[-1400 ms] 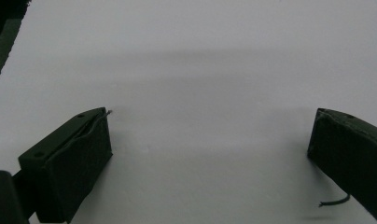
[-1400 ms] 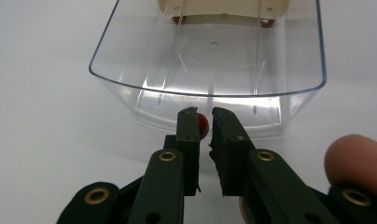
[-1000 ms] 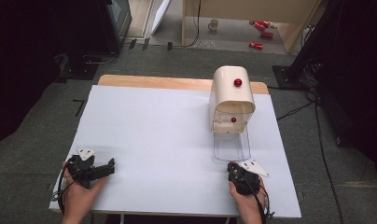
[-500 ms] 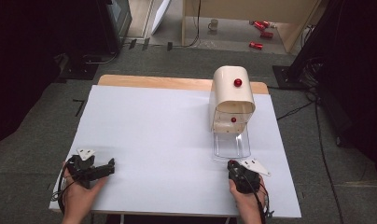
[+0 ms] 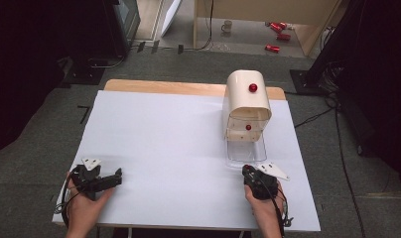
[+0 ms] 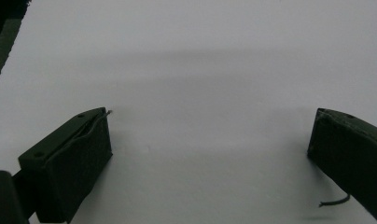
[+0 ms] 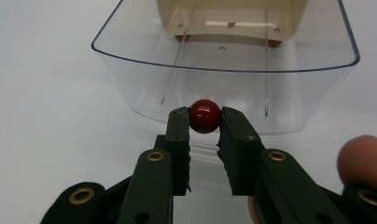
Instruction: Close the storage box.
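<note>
A cream cabinet (image 5: 246, 101) with a rounded top stands at the table's far right. A clear plastic drawer (image 5: 246, 148) is pulled out of its base toward me. In the right gripper view, that drawer (image 7: 224, 79) has a red ball knob (image 7: 205, 115) on its front wall. My right gripper (image 7: 205, 122) is shut on the knob, one jaw on each side. From above, the right gripper (image 5: 247, 171) sits just in front of the drawer. My left gripper (image 5: 118, 174) rests near the front left of the table, its jaws wide apart (image 6: 210, 135) with nothing between them.
The white table top (image 5: 164, 139) spreads between the two hands. The cabinet carries a red knob (image 5: 253, 88) on top and another (image 5: 248, 127) on a closed upper drawer. Cables and dark equipment lie on the floor around the table.
</note>
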`<state>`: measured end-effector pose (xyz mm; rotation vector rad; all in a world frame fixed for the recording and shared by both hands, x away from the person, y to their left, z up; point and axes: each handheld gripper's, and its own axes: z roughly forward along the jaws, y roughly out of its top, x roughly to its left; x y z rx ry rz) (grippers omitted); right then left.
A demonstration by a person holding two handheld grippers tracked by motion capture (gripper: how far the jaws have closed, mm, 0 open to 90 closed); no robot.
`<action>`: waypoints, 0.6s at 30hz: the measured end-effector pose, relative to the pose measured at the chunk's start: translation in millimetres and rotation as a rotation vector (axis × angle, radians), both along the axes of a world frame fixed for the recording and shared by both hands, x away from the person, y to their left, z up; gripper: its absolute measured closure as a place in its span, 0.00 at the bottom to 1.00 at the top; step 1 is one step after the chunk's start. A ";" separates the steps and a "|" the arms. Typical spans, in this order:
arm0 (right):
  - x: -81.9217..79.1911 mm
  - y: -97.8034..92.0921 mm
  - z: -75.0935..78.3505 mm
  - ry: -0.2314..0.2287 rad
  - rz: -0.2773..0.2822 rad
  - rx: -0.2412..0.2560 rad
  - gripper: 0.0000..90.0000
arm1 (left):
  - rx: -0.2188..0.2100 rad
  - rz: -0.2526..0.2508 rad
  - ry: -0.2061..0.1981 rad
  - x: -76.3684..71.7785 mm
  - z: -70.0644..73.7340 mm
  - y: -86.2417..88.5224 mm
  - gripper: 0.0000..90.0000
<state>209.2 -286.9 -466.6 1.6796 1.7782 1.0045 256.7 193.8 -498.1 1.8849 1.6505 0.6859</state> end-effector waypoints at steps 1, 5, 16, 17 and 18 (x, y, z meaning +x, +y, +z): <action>1.5 -0.2 0.7 -0.002 0.001 -0.003 0.83 | 0.000 0.000 0.000 0.0 0.0 0.0 0.00; 5.9 -0.1 2.9 -0.004 0.001 -0.004 0.83 | 0.000 0.000 0.000 0.0 0.0 0.0 0.00; 25.3 -1.2 2.5 0.004 -0.004 0.007 0.83 | 0.000 0.000 -0.001 -0.1 0.0 -0.1 0.00; 27.1 -1.4 2.4 0.003 -0.003 0.006 0.83 | 0.000 0.000 -0.001 -0.1 0.0 -0.1 0.00; 28.8 -1.5 2.6 0.005 -0.003 0.007 0.83 | 0.000 0.000 0.000 0.0 0.0 -0.1 0.00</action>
